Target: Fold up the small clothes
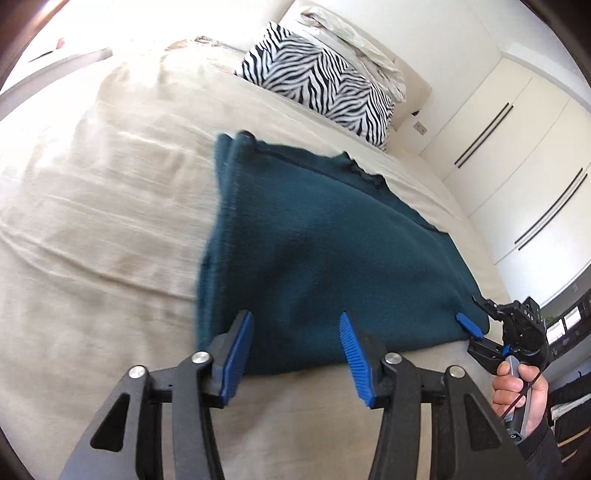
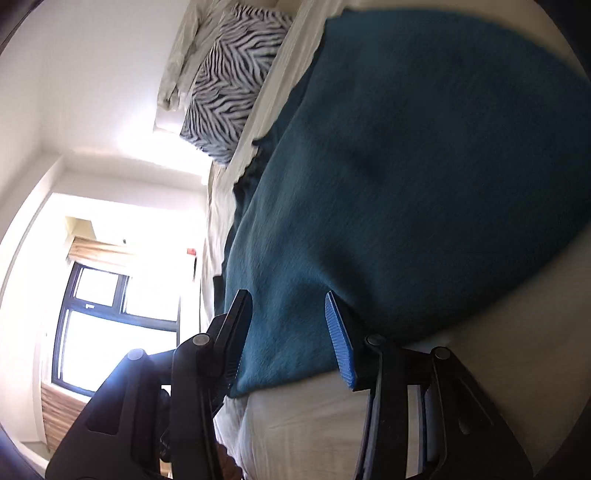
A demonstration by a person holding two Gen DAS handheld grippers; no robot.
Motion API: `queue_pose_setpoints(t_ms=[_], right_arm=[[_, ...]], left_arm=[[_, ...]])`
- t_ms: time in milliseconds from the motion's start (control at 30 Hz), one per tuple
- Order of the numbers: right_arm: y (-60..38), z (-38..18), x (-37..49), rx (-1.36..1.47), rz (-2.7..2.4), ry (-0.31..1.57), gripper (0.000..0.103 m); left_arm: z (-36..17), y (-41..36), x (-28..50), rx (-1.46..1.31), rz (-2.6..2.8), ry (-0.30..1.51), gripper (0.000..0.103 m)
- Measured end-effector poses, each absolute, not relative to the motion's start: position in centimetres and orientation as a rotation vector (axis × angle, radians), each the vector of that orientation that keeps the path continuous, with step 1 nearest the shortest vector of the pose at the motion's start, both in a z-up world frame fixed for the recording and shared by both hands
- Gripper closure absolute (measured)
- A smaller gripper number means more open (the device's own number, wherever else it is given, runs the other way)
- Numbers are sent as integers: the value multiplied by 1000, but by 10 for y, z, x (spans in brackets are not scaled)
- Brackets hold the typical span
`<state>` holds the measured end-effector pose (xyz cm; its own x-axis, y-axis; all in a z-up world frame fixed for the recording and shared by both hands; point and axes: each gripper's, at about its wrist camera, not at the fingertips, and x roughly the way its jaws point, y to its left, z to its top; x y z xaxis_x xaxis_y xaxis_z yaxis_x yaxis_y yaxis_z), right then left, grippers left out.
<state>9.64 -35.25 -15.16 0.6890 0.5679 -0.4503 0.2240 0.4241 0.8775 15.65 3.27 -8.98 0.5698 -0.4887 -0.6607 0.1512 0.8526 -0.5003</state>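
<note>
A dark teal garment (image 1: 325, 251) lies flat on the beige bed sheet (image 1: 110, 206), folded along its left side. My left gripper (image 1: 297, 325) is open, its blue-padded fingers over the garment's near edge, holding nothing. My right gripper (image 1: 476, 325) shows in the left wrist view at the garment's near right corner, held by a hand. In the right wrist view the right gripper (image 2: 288, 314) is open with the teal garment (image 2: 424, 166) edge between its fingers.
A zebra-print pillow (image 1: 317, 77) and a beige pillow (image 1: 354, 33) sit at the head of the bed. White wardrobe doors (image 1: 517, 155) stand to the right. A bright window (image 2: 110, 306) shows beyond the bed's edge in the right wrist view.
</note>
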Motion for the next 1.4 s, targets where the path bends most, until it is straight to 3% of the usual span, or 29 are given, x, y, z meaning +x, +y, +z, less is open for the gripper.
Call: queue_pose_setpoints(t_ms=[67,133,233,633,733,867,1000,1167,1400], right_arm=[[-383,-141,82,1142,156,779,61],[-403,-129,65,1115,88,746,51],[-406,-114,55,1086,110,744,51],[-250,-70,150,914,443,921,51],[-215,-66,179,868,494,967,51],[-183,-76,213,884,529,1033,51],[-155,-93,241,870,574,1107,51],[-141,-128,264,888,569,1146,53],[-168,-123,260,978,616,1103,52]], left_arm=[[-83,60,152,-476,-352,852,44],[-84,82,156,-539,-326,855,36],[-99,98,177,-621,-329,919,37],[-124,106,226,-859,-446,1076,38],[-127,102,226,-875,-481,1106,53],[-134,106,227,-912,-494,1124,67],[-140,113,229,-913,-492,1151,90],[-142,116,232,-964,-517,1147,91],[-100,101,240,-957,-583,1089,93]])
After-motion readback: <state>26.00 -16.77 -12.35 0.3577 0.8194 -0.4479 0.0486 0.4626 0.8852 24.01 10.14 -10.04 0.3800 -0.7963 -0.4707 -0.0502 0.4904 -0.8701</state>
